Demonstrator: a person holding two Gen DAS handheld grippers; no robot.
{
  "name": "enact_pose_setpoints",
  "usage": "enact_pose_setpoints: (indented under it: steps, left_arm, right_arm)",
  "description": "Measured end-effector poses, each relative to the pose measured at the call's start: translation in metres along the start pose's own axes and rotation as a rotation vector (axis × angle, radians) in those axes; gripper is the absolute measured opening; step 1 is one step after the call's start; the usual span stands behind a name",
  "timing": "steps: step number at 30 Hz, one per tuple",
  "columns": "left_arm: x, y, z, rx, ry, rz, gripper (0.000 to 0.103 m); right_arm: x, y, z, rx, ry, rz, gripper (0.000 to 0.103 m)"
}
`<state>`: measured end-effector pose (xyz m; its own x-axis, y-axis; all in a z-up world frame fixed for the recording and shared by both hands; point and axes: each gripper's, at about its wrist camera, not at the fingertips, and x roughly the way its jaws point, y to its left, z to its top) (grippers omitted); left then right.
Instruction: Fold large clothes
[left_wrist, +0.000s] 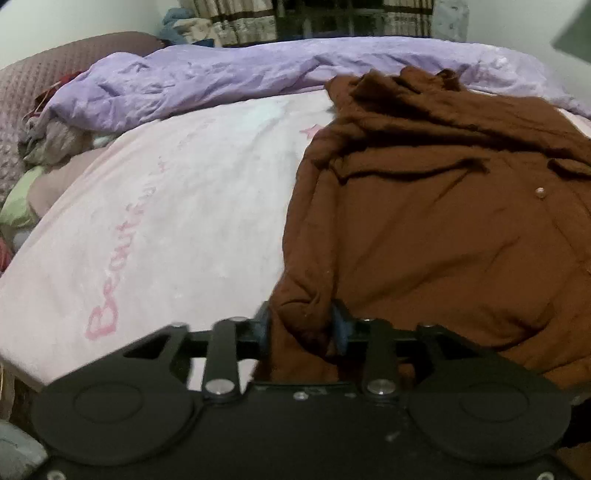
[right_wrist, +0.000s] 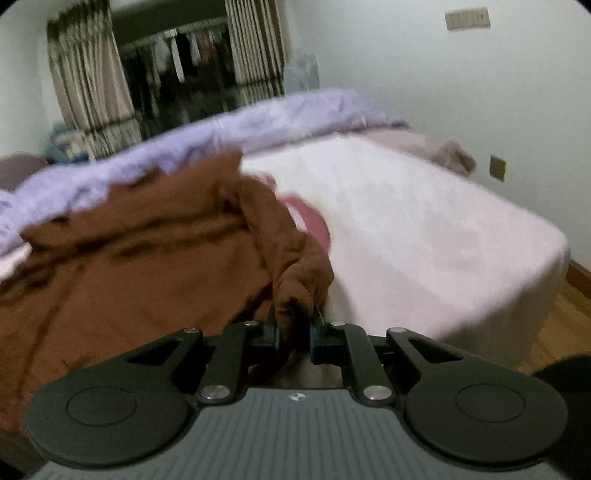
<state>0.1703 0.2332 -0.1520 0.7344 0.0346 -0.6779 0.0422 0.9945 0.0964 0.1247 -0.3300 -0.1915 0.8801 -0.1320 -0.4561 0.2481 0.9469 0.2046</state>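
Observation:
A large brown garment (left_wrist: 424, 221) with a small pale button lies spread and wrinkled on the pink bed sheet (left_wrist: 166, 221). My left gripper (left_wrist: 301, 326) is shut on a bunched lower-left corner of the brown garment near the bed's front edge. In the right wrist view the same brown garment (right_wrist: 129, 266) fills the left half. My right gripper (right_wrist: 293, 334) is shut on a bunched lower-right corner of it, at the front edge of the bed (right_wrist: 424, 240). Blue pads show on both sides of the cloth in each view.
A crumpled purple duvet (left_wrist: 221, 77) lies along the far side of the bed. Pillows and loose clothes (left_wrist: 55, 144) pile at the left. Curtains and a window (right_wrist: 166, 74) stand behind. Wooden floor (right_wrist: 565, 314) shows at the right of the bed.

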Motion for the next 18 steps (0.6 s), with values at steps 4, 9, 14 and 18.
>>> enact_pose_setpoints:
  steps: [4,9,14,18]
  left_arm:
    - [0.0,0.008,-0.004,-0.082,0.021,-0.01,0.08]
    - [-0.003,0.013,-0.008,-0.136,0.084,0.039,0.102]
    - [-0.008,0.008,-0.016,-0.141,0.088,0.01,0.102]
    - [-0.011,0.011,-0.014,-0.133,0.115,-0.08,0.102]
  right_arm:
    - [-0.001,-0.007,0.002,0.018,0.002,0.006,0.026]
    - [0.0,-0.009,-0.001,0.02,0.022,-0.021,0.056]
    - [0.0,-0.011,-0.003,0.011,0.04,-0.032,0.072]
    - [-0.005,-0.01,-0.002,0.015,0.043,-0.012,0.071]
